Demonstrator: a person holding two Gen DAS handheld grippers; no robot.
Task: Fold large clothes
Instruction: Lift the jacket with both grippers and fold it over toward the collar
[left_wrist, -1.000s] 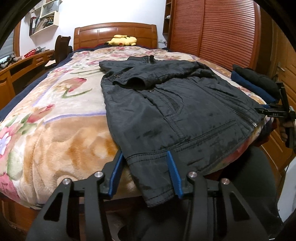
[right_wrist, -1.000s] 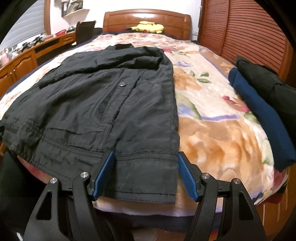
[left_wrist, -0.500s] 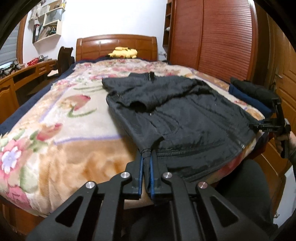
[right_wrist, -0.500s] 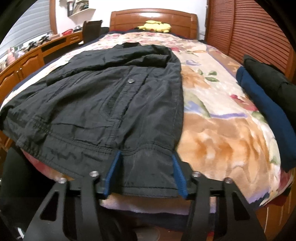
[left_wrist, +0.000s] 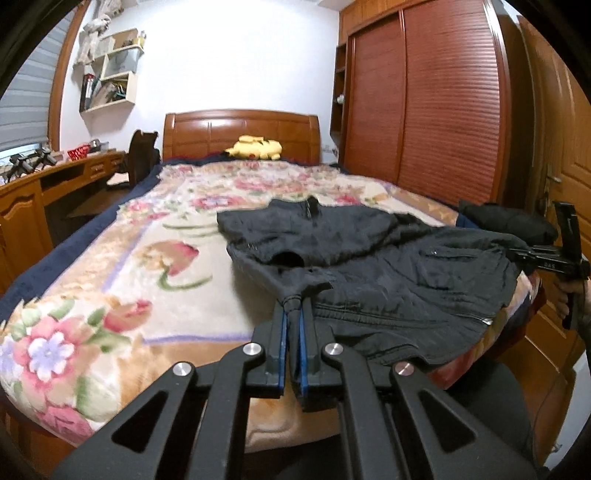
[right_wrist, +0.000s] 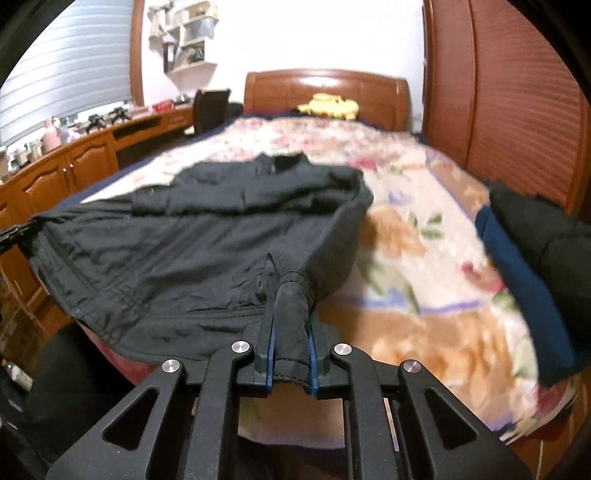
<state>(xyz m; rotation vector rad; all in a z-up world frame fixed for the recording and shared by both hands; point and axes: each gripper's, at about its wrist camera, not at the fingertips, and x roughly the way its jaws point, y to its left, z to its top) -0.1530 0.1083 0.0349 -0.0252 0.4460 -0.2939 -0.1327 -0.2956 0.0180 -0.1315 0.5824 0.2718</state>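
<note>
A black jacket (left_wrist: 388, 266) lies spread on the flowered blanket (left_wrist: 129, 277), its sleeves folded across the chest and its collar towards the headboard. My left gripper (left_wrist: 293, 306) is shut on the hem at one bottom corner, with the cloth bunched between its blue pads and lifted off the bed. In the right wrist view the jacket (right_wrist: 184, 251) has its other bottom corner in my right gripper (right_wrist: 291, 306), whose jaws are closing on a thick fold of hem. The hem hangs taut between both grippers. The right gripper (left_wrist: 546, 258) also shows at the left wrist view's far right.
A stack of folded dark blue and black clothes (right_wrist: 524, 258) lies along the bed's right edge. A yellow plush toy (left_wrist: 255, 147) rests at the headboard. A wooden desk (left_wrist: 37, 199) runs along the left, a wardrobe (left_wrist: 424, 110) on the right.
Both grippers went from open around the jacket's hem to closed on it. Both have risen, lifting the bottom edge off the bed.
</note>
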